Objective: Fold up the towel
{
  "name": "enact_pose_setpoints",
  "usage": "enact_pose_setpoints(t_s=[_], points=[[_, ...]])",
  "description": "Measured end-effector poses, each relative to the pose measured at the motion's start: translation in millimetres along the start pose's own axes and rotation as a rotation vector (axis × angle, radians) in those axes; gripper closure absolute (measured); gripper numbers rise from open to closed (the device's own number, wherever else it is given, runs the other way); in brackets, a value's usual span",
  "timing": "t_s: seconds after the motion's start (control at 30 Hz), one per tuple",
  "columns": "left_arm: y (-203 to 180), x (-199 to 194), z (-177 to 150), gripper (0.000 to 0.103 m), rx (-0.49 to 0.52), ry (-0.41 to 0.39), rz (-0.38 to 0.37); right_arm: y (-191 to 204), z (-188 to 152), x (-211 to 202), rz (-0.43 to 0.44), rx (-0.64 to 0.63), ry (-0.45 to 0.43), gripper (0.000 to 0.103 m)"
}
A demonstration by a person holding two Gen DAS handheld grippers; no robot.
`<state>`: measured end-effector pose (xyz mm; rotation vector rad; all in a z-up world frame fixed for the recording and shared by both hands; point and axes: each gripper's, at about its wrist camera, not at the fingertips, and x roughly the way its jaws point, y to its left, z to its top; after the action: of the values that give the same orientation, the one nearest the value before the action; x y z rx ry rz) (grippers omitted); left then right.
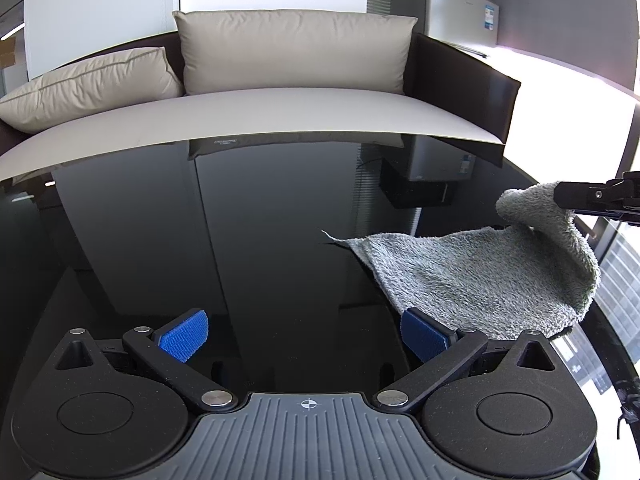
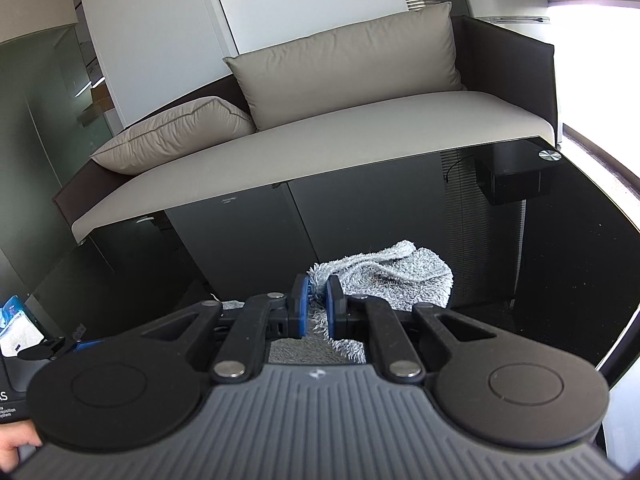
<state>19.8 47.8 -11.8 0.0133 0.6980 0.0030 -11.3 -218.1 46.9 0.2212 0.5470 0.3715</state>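
1. Where the black glass table (image 1: 248, 240) meets the beige sofa (image 1: 280, 116), its surface lies bare.
2. Left gripper (image 1: 304, 336), spread wide, holds nothing; the grey towel (image 1: 480, 276) lies beside its right finger.
3. Right gripper (image 2: 316, 300) pinches a raised towel corner.

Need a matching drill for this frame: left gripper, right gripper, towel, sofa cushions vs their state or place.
Things:
1. left gripper
2. right gripper
3. towel
4. sofa cushions

States or places:
A. partly lifted at one corner, the rest on the black glass table
B. open, nothing between its fingers
C. behind the table, on the sofa seat
D. shut on grey fabric

Pairs: 1-B, 2-D, 3-A, 4-C
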Motion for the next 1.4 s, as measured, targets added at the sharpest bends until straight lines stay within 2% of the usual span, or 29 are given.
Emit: enact_pose_setpoints(t_s=[0.53,1.1,1.4], points=[[15.5,-1.8,4.6,0.001,-0.05,0.017,0.042,58.3,-11.5,-3.8,0.163,-0.202,0.057,0.094],[38.3,-5.6,9.9,0.001,-0.129,0.039,0.083,75.7,-49.5,12.9,0.201,-0.292,0.161,0.094],[39.1,-1.8,11.9,0.001,-0.124,0.044,0.078,88.4,-70.1,21.7,0.206,-0.376,0.207,0.094]])
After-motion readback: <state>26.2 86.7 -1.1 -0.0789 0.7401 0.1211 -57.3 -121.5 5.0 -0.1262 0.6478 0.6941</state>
